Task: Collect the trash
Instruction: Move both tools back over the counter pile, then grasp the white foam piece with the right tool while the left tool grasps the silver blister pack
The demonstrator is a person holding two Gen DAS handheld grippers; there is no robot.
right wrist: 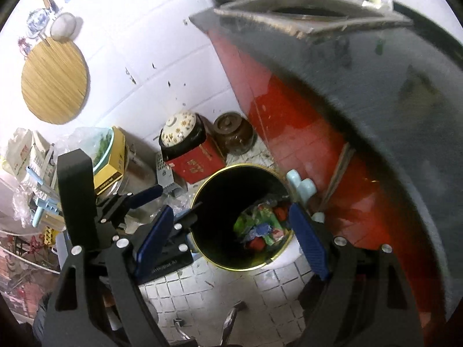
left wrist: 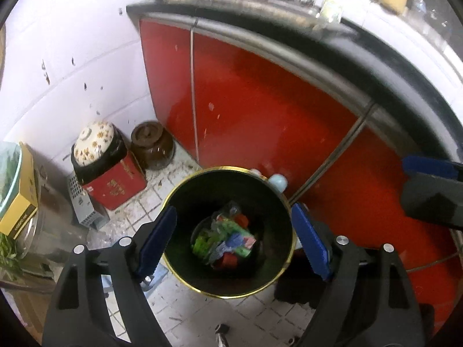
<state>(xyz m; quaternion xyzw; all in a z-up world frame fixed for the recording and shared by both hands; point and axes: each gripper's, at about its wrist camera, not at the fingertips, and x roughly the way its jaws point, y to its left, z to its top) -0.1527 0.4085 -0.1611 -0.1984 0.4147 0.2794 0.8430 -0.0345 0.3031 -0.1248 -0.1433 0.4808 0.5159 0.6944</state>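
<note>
A round black trash bin with a gold rim (left wrist: 185, 186) stands on the tiled floor by the red cabinet. Colourful wrappers and plastic trash (left wrist: 224, 238) lie at its bottom. My left gripper (left wrist: 231, 240) hangs over the bin mouth, open and empty, blue pads wide apart. The bin (right wrist: 202, 190) and the trash (right wrist: 260, 225) also show in the right wrist view. My right gripper (right wrist: 234, 240) is open and empty above the bin. The left gripper (right wrist: 150, 193) shows there at the left. The right gripper's side (left wrist: 431, 190) shows at the right edge of the left wrist view.
Red cabinet doors (left wrist: 260, 110) under a dark counter stand behind the bin. A brown jar (left wrist: 152, 144), a red box (left wrist: 115, 185) with a floral lid (left wrist: 92, 143) on it and a yellow box (left wrist: 20, 202) crowd the left corner. A pale blue object (right wrist: 301, 186) sits by the bin.
</note>
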